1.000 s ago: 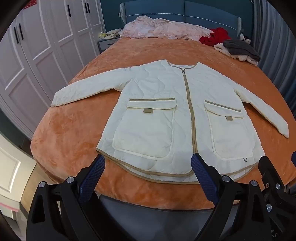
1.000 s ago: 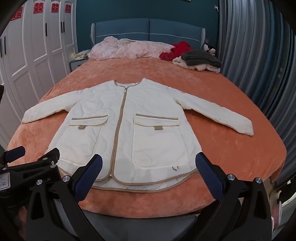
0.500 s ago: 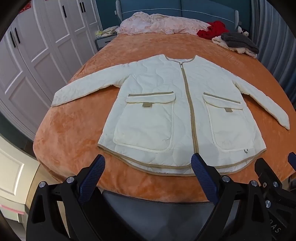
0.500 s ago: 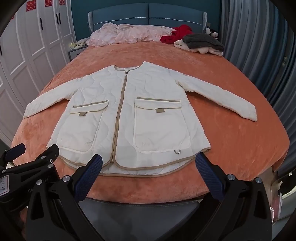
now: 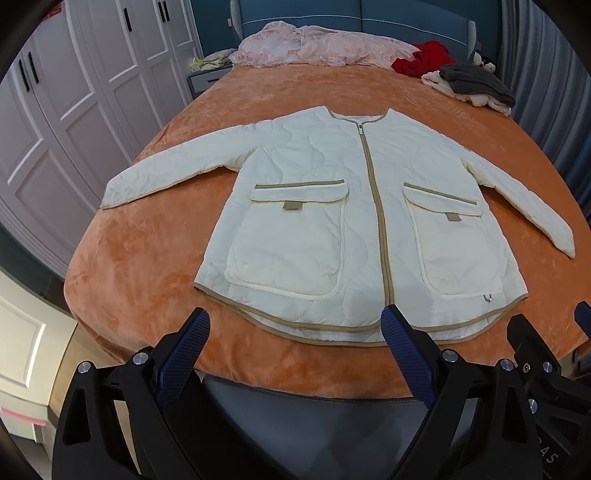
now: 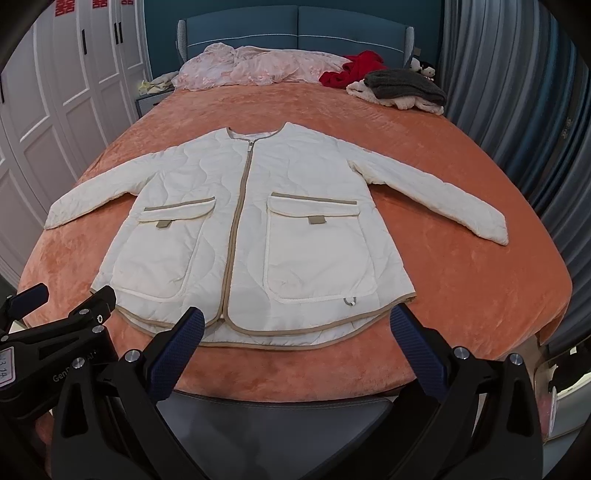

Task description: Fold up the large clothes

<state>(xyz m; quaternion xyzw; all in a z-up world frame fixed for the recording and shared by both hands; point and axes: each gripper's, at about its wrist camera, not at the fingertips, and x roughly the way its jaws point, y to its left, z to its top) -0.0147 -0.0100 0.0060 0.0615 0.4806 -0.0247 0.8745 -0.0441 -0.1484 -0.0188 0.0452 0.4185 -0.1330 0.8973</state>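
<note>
A cream quilted jacket [image 5: 332,221] with tan trim, a zipped front and two big flap pockets lies flat, front up, on the orange bedspread [image 5: 147,258], sleeves spread to both sides. It also shows in the right wrist view [image 6: 258,229]. My left gripper [image 5: 295,336] is open and empty, above the bed's foot edge just short of the hem. My right gripper [image 6: 297,332] is open and empty, likewise just short of the hem. The left gripper also shows at the lower left of the right wrist view [image 6: 55,325].
Pink bedding [image 5: 314,48], a red garment [image 5: 424,62] and a grey and cream pile [image 5: 476,85] lie at the head of the bed. White wardrobe doors [image 5: 74,110] stand to the left, grey curtains [image 6: 517,110] to the right. A blue headboard [image 6: 295,33] is at the back.
Both grippers have risen and tilted down a little, so the jacket sits higher in both views and more of the bed's foot edge shows. The jacket has not moved.
</note>
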